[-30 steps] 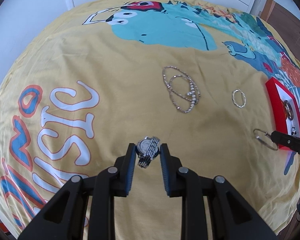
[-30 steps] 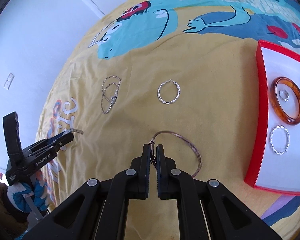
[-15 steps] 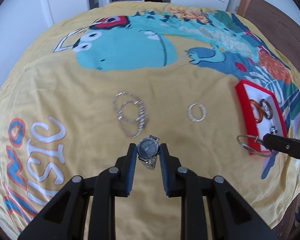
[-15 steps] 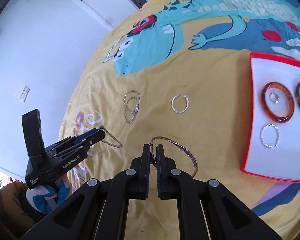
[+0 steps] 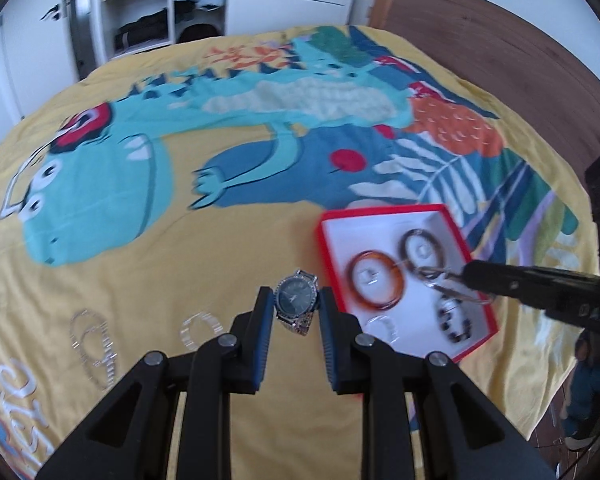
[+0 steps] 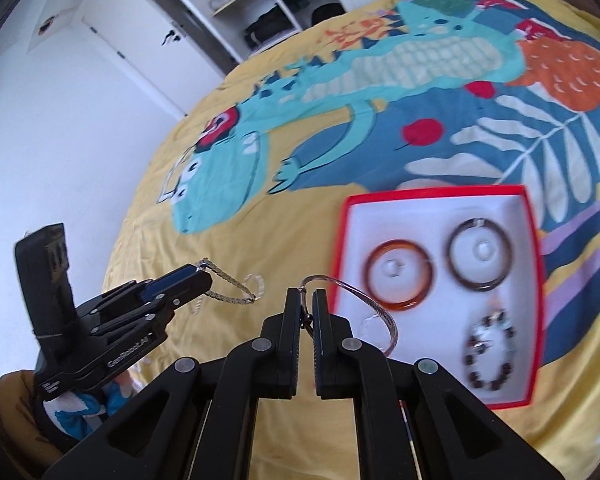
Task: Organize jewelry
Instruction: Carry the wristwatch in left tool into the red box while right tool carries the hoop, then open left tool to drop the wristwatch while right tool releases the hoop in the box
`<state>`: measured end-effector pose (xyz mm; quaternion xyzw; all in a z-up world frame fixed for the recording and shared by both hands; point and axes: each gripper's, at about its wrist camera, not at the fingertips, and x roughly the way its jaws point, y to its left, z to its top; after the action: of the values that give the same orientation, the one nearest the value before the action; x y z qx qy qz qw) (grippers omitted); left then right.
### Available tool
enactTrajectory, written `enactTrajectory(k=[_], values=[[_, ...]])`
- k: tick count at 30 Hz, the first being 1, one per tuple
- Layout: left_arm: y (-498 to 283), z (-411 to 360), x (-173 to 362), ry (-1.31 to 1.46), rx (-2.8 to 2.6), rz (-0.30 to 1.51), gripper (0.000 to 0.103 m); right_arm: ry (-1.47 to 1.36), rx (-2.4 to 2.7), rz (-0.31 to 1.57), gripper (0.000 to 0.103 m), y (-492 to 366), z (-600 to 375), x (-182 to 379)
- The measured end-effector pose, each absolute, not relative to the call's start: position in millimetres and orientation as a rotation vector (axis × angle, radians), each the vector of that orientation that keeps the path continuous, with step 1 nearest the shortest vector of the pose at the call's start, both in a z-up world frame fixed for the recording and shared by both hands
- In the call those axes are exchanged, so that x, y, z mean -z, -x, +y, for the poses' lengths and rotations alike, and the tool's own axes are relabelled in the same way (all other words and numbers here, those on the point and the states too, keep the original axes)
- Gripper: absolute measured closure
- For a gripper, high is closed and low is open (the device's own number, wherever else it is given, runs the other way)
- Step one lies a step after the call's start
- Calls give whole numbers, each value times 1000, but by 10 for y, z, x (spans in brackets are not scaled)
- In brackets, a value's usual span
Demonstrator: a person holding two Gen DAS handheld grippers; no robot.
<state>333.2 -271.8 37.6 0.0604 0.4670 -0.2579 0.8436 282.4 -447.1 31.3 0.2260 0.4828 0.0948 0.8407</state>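
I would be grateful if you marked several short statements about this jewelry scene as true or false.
1. The left gripper holds a watch. True.
2. The right gripper is wide open and holds nothing. False: it is shut on a thin wire bangle.
3. The red box is empty. False: it holds an amber bangle, a dark bangle and a beaded bracelet, among others.
4. A crystal chain lies on the yellow bedspread, outside the box. True.

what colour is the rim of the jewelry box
Red rim, white inside; clearest in the right wrist view.
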Motion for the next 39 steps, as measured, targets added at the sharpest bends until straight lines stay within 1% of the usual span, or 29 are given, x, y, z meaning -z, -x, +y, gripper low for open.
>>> enactTrajectory(k=[6, 11, 17, 26, 31, 39], values=[[-3288, -3394, -226, -169, 635, 996, 82, -478, -119, 1034, 97, -2903, -4903, -71], [-3183, -3691, 112, -223, 667, 1051, 82, -458, -72, 1055, 97, -2920, -5122, 165], [-3066, -3729, 439, -271, 659, 1119, 82, -429, -63, 1105, 97, -2779, -5142, 424], [-3006, -3665, 722, -309, 638, 1171, 82, -363, -77, 1205, 97, -2563, -4970, 730], [-2980, -3675, 790, -317, 632, 1173, 82, -353, -61, 1255, 97, -2528, -4962, 848], [-2985, -3654, 780, -295, 628, 1172, 81, -351, -13, 1277, 95, -2482, -4998, 900]])
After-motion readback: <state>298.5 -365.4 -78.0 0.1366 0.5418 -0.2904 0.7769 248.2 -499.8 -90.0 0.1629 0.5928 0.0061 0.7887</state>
